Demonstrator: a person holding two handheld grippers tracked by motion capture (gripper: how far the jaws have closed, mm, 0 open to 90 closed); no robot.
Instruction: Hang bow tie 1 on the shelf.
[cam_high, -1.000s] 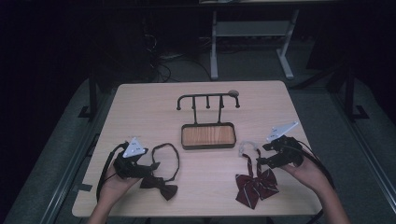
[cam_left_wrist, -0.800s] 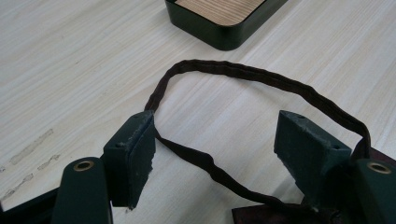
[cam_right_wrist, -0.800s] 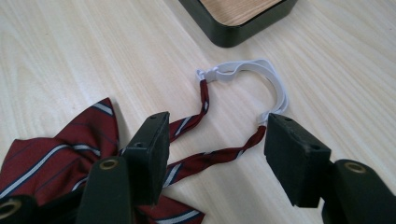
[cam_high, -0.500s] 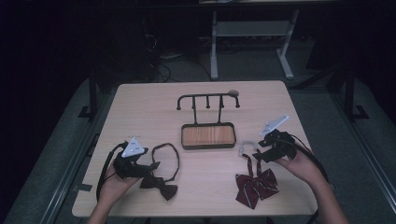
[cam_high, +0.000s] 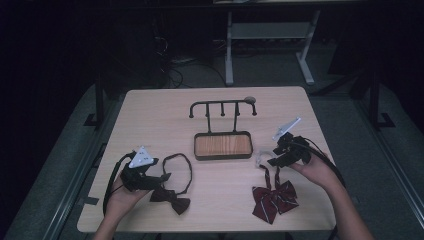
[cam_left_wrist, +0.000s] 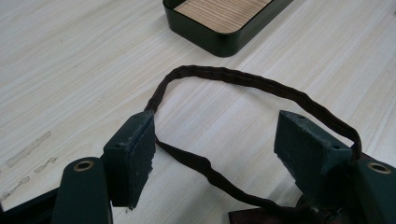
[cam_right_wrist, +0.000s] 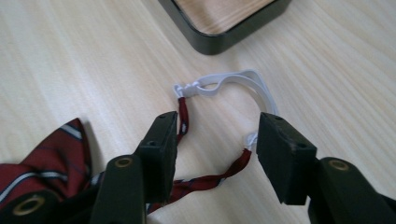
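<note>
High view: a red striped bow tie (cam_high: 274, 199) is seen lying on the surface (cam_high: 160, 115) at the near right, its white neck loop (cam_high: 261, 158) just left of the right hand-held gripper (cam_high: 278, 154). Its jaws, seen half open and just closing, straddle the loop without pressing it. The left hand-held gripper (cam_high: 162, 178), open, is placed around a dark bow tie's strap (cam_high: 177, 170).

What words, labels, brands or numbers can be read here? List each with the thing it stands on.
None: no readable text.
Black metal tray with wooden floor: no label.
Dark brown bow tie with loop strap: plain.
Dark red striped bow tie with white elastic: stripes only.
Grey three-cornered plates: small dark marks, too small to read.
</note>
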